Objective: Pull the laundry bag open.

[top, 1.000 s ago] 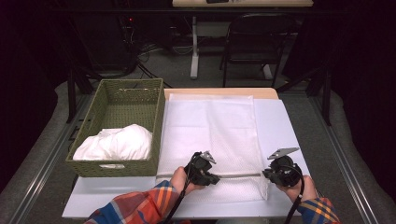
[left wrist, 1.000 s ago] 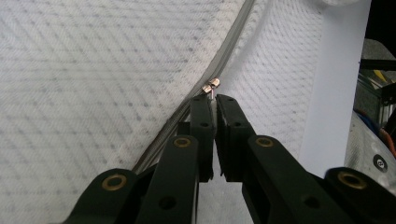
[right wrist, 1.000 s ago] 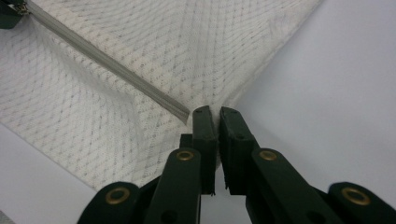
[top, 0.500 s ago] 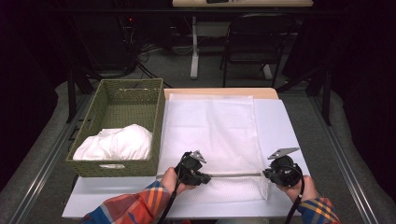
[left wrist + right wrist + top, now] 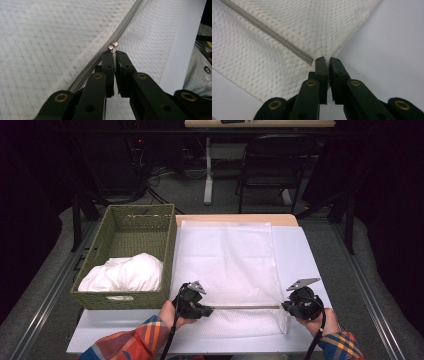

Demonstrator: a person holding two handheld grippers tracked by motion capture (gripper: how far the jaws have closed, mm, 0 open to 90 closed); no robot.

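A white mesh laundry bag [image 5: 227, 270] is lying flat on the worktop [image 5: 300, 250], its near edge touching the front. The left hand-held gripper [image 5: 115, 53] is pinching the zipper pull [image 5: 113, 46]; the right hand-held gripper [image 5: 327, 60] is clamping the bag's corner, the fabric between its pads hidden. A wicker basket [image 5: 125, 225] is crowding the left side
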